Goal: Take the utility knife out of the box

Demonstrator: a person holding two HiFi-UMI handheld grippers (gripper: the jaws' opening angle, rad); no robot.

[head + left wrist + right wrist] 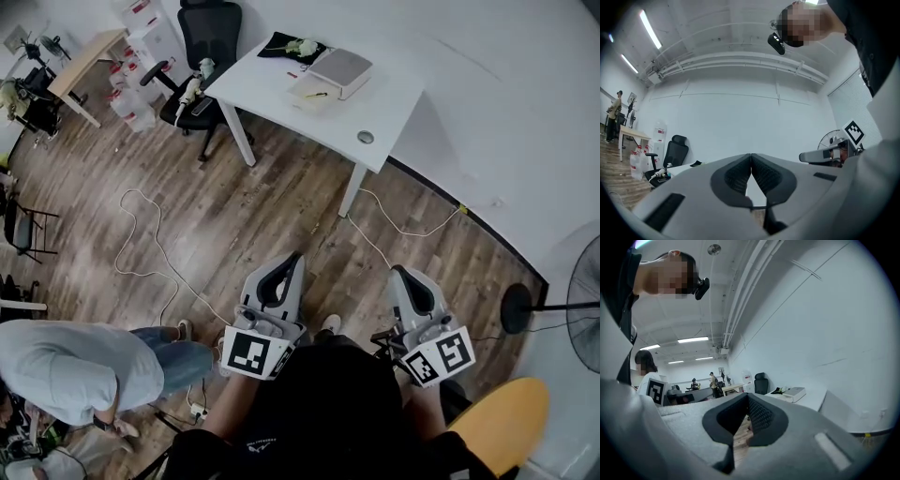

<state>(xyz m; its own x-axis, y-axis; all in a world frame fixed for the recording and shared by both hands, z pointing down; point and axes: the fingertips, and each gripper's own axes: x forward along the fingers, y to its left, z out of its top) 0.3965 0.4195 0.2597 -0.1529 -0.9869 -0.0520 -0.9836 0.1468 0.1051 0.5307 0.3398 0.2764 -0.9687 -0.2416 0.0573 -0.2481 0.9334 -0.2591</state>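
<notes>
A pale grey box (341, 70) lies on the white table (375, 103) far ahead of me, with a flat sheet or lid (312, 90) beside it that carries a small dark and yellow item. I cannot tell whether that item is the utility knife. The right gripper view shows the same box (795, 393) at a distance on the table. I hold both grippers close to my body, well short of the table. The left gripper (292, 264) (751, 155) is shut and empty. The right gripper (401, 275) (747, 397) is also shut with nothing in it.
A black office chair (208, 37) stands at the table's left end. A white cable (141, 234) trails over the wooden floor. A person in a grey top (75, 361) crouches at my lower left. A standing fan (572, 305) and a yellow round seat (502, 422) are at my right.
</notes>
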